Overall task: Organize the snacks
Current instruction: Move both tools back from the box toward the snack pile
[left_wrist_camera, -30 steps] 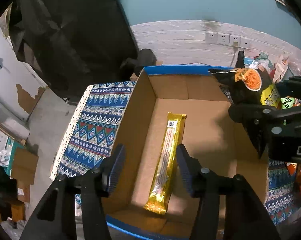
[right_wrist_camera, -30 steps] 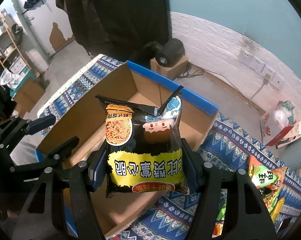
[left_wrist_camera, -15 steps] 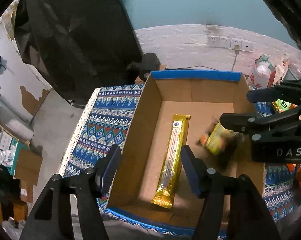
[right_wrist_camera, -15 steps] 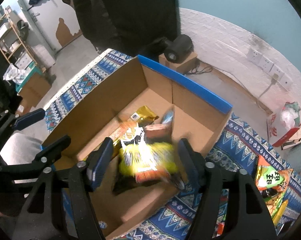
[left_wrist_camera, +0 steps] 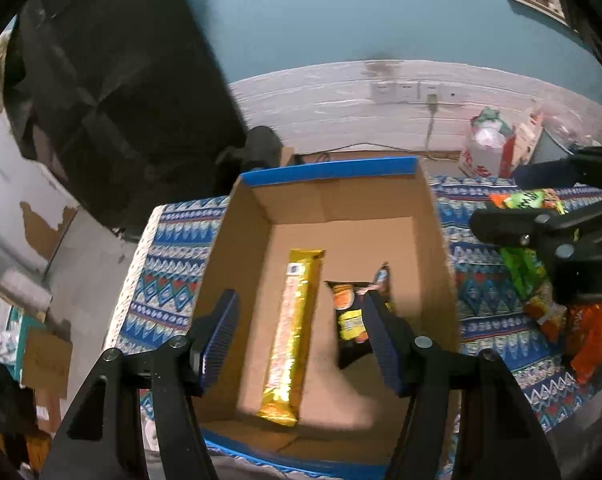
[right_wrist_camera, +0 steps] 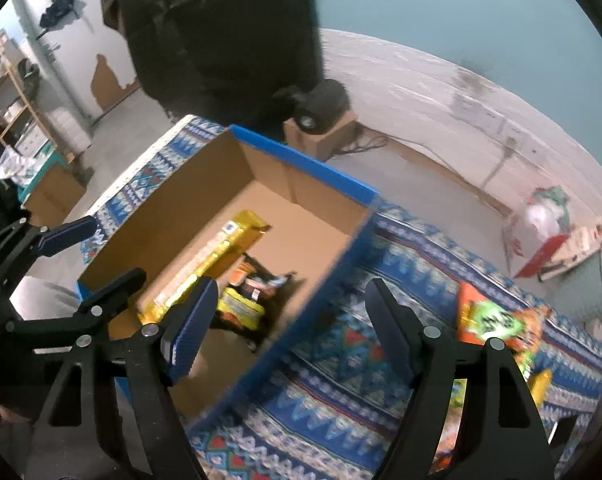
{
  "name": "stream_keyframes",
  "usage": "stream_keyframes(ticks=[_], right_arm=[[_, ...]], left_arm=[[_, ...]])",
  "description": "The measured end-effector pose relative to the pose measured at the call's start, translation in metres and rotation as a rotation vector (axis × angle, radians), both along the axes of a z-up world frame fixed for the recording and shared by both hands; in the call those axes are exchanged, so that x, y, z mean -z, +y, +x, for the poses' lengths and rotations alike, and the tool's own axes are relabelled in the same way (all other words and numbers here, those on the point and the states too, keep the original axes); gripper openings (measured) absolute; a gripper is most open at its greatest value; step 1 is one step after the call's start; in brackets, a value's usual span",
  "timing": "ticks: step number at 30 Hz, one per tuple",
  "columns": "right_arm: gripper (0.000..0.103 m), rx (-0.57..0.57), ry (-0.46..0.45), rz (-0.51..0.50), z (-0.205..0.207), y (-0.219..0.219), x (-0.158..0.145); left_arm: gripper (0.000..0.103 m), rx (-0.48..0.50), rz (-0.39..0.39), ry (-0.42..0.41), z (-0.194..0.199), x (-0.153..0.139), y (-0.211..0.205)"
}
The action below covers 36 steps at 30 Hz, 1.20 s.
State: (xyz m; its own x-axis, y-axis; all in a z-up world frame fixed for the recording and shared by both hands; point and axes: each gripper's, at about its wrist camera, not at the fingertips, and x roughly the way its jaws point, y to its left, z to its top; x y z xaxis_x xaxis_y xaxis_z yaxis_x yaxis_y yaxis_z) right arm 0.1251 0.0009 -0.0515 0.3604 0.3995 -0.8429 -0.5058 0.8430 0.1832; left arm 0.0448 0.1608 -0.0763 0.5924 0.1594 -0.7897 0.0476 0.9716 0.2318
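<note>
An open cardboard box point(left_wrist_camera: 245, 232) with blue outer sides point(right_wrist_camera: 301, 160) stands on a patterned blue cloth point(left_wrist_camera: 169, 264). Inside lie a long gold snack bar point(left_wrist_camera: 293, 332) and a black and yellow snack bag point(left_wrist_camera: 347, 312), side by side. Both also show in the right wrist view: the bar point(right_wrist_camera: 217, 252) and the bag point(right_wrist_camera: 241, 304). My left gripper point(left_wrist_camera: 301, 336) is open and empty above the box's near end. My right gripper point(right_wrist_camera: 285, 320) is open and empty over the box's right edge. It also shows at the right of the left wrist view point(left_wrist_camera: 541, 216).
Several loose snack bags point(right_wrist_camera: 497, 324) lie on the cloth to the right of the box; they also show in the left wrist view point(left_wrist_camera: 529, 248). A white brick wall with sockets point(left_wrist_camera: 401, 92) runs behind. A dark object point(right_wrist_camera: 321, 100) sits on a small box beyond the table.
My right gripper opened and dropped the black and yellow bag into the box next to the gold bar, then swung right. My left gripper stayed open and drew back a little.
</note>
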Motion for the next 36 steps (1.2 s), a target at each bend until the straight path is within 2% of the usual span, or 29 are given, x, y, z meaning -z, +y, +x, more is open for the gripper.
stream_keyframes(ticks=[6,11,18,30,33,36], right_arm=[[0.076,0.054,-0.028,-0.029,-0.01,-0.042,-0.005],[0.076,0.087,-0.024,-0.037,-0.017,-0.078,-0.004],[0.076,0.156,-0.019,-0.055,-0.027,-0.133,-0.002],[0.076,0.299,0.024,-0.103,-0.04,-0.231,0.024],[0.076,0.333,0.044,-0.108,-0.042,-0.25,0.033],[0.076,0.37,0.069,-0.105,-0.044,-0.269,0.04]], left_arm=[[0.065,0.066,0.032,-0.009,-0.003,-0.003,-0.033],[0.068,0.113,0.028,-0.009,-0.002,-0.005,-0.059],[0.068,0.186,0.044,0.019,0.0,0.005,-0.099],[0.069,0.322,0.084,0.039,0.0,0.018,-0.164],[0.074,0.355,0.086,0.041,0.001,0.021,-0.178],[0.074,0.376,0.086,0.064,0.005,0.027,-0.189]])
